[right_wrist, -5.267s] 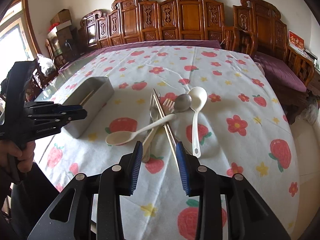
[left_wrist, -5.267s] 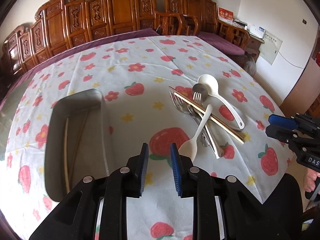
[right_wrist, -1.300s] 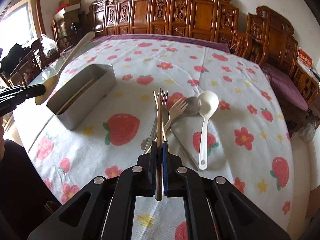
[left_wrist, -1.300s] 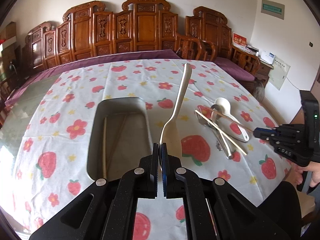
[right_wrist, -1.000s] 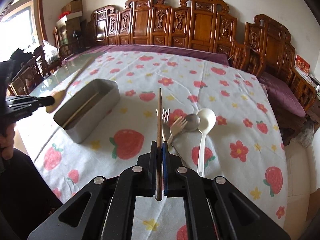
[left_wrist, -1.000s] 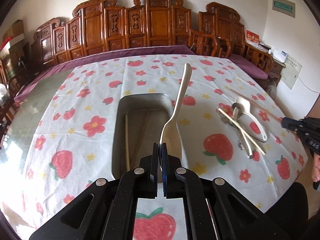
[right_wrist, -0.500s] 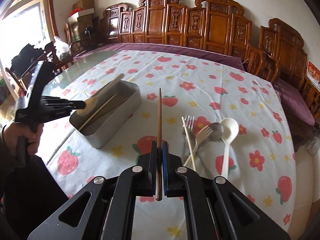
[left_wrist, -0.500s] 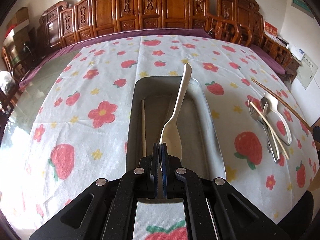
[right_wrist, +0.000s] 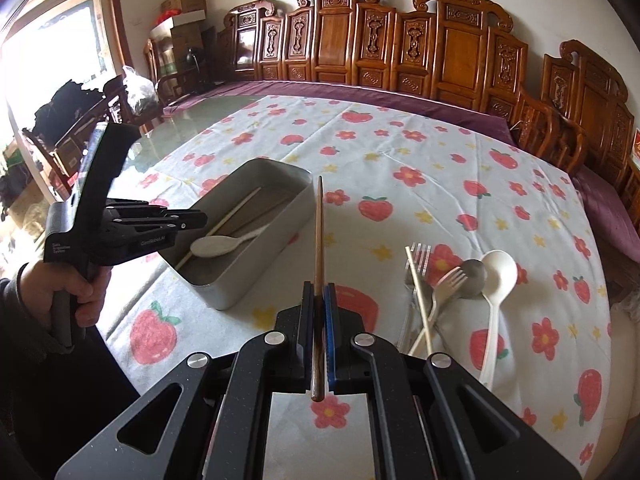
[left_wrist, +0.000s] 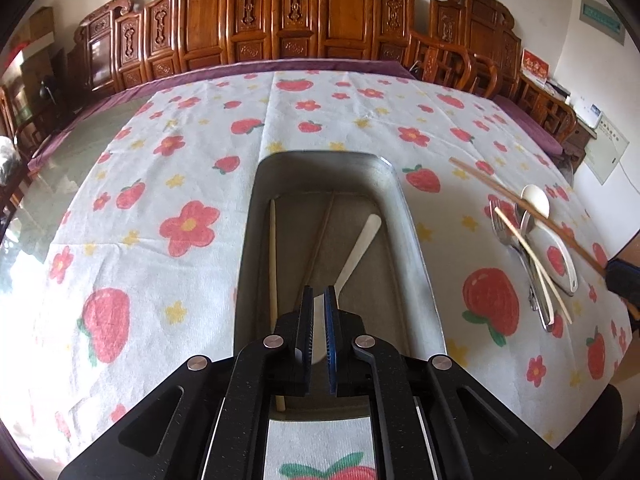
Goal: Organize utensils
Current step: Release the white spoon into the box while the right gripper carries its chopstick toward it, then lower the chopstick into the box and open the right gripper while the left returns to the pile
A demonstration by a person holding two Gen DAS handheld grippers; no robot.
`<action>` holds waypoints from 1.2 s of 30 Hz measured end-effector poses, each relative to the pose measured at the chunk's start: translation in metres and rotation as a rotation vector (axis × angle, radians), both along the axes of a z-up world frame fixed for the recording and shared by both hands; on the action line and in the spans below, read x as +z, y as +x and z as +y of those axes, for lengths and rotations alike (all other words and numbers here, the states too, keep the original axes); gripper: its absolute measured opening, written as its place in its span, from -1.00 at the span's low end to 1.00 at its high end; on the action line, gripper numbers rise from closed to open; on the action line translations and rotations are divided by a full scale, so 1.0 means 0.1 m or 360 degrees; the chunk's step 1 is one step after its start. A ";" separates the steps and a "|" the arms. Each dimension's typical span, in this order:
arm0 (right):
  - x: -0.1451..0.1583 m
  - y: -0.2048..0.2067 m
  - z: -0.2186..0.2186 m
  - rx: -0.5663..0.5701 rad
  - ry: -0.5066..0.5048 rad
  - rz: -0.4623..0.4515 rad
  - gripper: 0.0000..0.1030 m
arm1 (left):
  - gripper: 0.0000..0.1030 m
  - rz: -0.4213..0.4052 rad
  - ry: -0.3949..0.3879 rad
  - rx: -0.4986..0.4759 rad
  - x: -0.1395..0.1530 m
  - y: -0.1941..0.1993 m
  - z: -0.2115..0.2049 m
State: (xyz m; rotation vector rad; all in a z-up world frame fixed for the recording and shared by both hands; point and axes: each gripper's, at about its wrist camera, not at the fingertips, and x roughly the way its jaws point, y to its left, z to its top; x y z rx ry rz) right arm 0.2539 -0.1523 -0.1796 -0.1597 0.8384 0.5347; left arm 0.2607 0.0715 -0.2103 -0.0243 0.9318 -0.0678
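A grey metal tray (left_wrist: 416, 240) (right_wrist: 272, 256) holds a pale chopstick (left_wrist: 272, 260), a darker chopstick (left_wrist: 320, 240) and a cream spoon (left_wrist: 360, 244) (right_wrist: 224, 245) lying flat. My left gripper (left_wrist: 319, 292) (right_wrist: 202, 218) hovers over the tray's near end. Its jaws are opening, and the spoon lies below them, not pinched. My right gripper (right_wrist: 319, 286) is shut on a brown chopstick (right_wrist: 319, 232) (left_wrist: 480, 176), which points at the tray's right wall. Forks (right_wrist: 420, 256), a metal spoon (right_wrist: 474, 276), a white spoon (right_wrist: 498, 280) and a pale chopstick (right_wrist: 418, 296) lie piled to the right.
The strawberry tablecloth (left_wrist: 160, 184) covers a large table ringed by carved wooden chairs (right_wrist: 460, 60). A person's hand (right_wrist: 86, 292) grips the left tool at the table's near left edge. Bare glass tabletop (right_wrist: 208, 112) shows at the far left.
The cream spoon dropped from the left jaws and now lies in the tray; those jaws have parted slightly. The right gripper carried the brown chopstick leftwards to the tray.
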 end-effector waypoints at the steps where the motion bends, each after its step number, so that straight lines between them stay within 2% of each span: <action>1: -0.01 0.00 0.03 0.0003 0.0007 0.0005 -0.88 | -0.88 -0.0023 -0.0013 0.0005 0.03 -0.02 0.02; 4: -0.03 0.01 0.15 0.0016 0.0019 0.0011 -0.88 | -0.83 -0.0073 -0.0042 0.0010 0.11 -0.07 0.09; 8: -0.07 0.01 0.33 0.0038 0.0037 0.0027 -0.88 | -0.83 -0.0144 -0.0008 0.0009 0.20 -0.11 0.17; 14: -0.08 0.03 0.60 0.0099 0.0067 0.0056 -0.88 | -0.83 -0.0179 -0.0047 0.0034 0.27 -0.18 0.35; 21: -0.17 0.14 0.88 0.0109 0.0043 0.0101 -0.88 | -0.82 -0.0195 -0.0034 0.0093 0.30 -0.22 0.56; 36: -0.45 0.52 1.35 -0.0053 0.0041 0.0191 -0.88 | -0.82 -0.0196 -0.0072 0.0177 0.33 -0.28 0.85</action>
